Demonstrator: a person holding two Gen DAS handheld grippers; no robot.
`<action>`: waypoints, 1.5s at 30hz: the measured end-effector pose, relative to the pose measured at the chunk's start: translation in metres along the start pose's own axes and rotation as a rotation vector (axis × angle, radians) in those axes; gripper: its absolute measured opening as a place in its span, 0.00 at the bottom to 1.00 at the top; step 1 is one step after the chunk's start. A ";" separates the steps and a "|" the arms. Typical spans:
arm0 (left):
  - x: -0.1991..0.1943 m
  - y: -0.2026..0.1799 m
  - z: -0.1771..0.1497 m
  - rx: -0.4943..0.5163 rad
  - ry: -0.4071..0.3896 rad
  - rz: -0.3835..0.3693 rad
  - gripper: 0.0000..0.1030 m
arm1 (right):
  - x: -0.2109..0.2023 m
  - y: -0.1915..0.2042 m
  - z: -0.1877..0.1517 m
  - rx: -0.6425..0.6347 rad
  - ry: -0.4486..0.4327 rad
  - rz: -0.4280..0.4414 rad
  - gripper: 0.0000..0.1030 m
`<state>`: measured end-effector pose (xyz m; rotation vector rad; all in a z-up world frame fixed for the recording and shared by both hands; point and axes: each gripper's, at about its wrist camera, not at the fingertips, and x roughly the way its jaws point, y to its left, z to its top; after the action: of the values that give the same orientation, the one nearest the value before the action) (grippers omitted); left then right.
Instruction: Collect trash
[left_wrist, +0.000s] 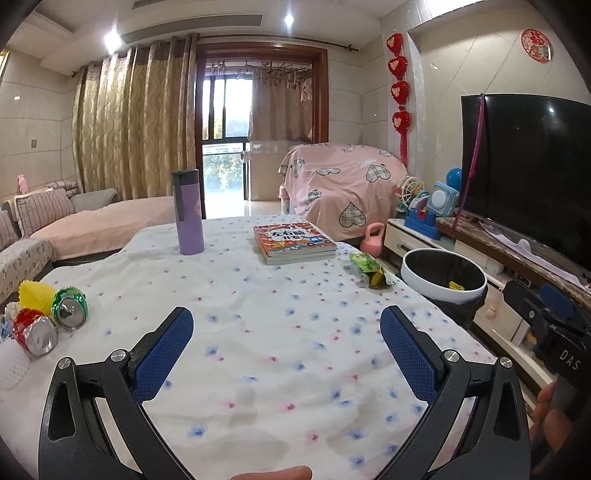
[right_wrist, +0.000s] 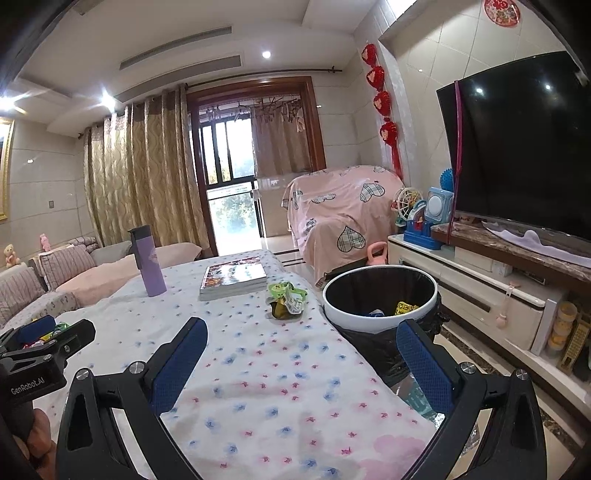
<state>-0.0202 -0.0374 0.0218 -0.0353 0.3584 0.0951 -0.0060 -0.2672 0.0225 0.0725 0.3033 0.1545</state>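
Both claws are spread wide with nothing between the blue pads, hovering low over the flowery tablecloth (left_wrist: 258, 332). Left gripper (left_wrist: 286, 325) sits over the near-middle of the table, right gripper (right_wrist: 301, 338) is over the table's right edge, with its right finger hanging out past the cloth toward the bin.

Going outward from the right one: the green snack wrapper (right_wrist: 287, 299) lies ahead and only slightly left of its centre line, near the right-hand edge of the table. It's crumpled, and its longer side looks to run roughly away from the camera, angled a bit. Just beside it, off the table edge, is the white-rimmed trash bin (right_wrist: 334, 314) with a black liner, and there's already some yellow and blue stuff at the bottom.

From the left wrist view that same wrapper (left_wrist: 367, 271) is well off to the right and further away, so my read is the right hand is the nearer one for it. It'd be a short push forward, close, then a swing right over the rim.

Other junk is on the far left: crushed cans, one green (left_wrist: 69, 308) and one red (left_wrist: 35, 332), plus a yellow cupcake liner (left_wrist: 35, 297) behind them. Those lie left of the left claw, so that side belongs to the left hand I'd guess.

Purple bottle (left_wrist: 189, 212) and the stack of books (left_wrist: 293, 243) further back don't look like trash.
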 end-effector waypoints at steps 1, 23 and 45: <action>0.000 0.000 0.000 -0.001 0.000 -0.002 1.00 | -0.001 0.000 0.000 0.001 -0.004 0.003 1.00; -0.004 0.005 -0.001 -0.002 0.000 -0.001 1.00 | -0.003 0.001 0.001 -0.001 -0.007 0.012 1.00; -0.004 0.005 -0.004 -0.005 0.009 0.000 1.00 | -0.003 0.001 -0.001 0.001 -0.003 0.016 1.00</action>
<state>-0.0254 -0.0331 0.0192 -0.0403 0.3676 0.0955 -0.0091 -0.2664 0.0225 0.0765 0.2996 0.1700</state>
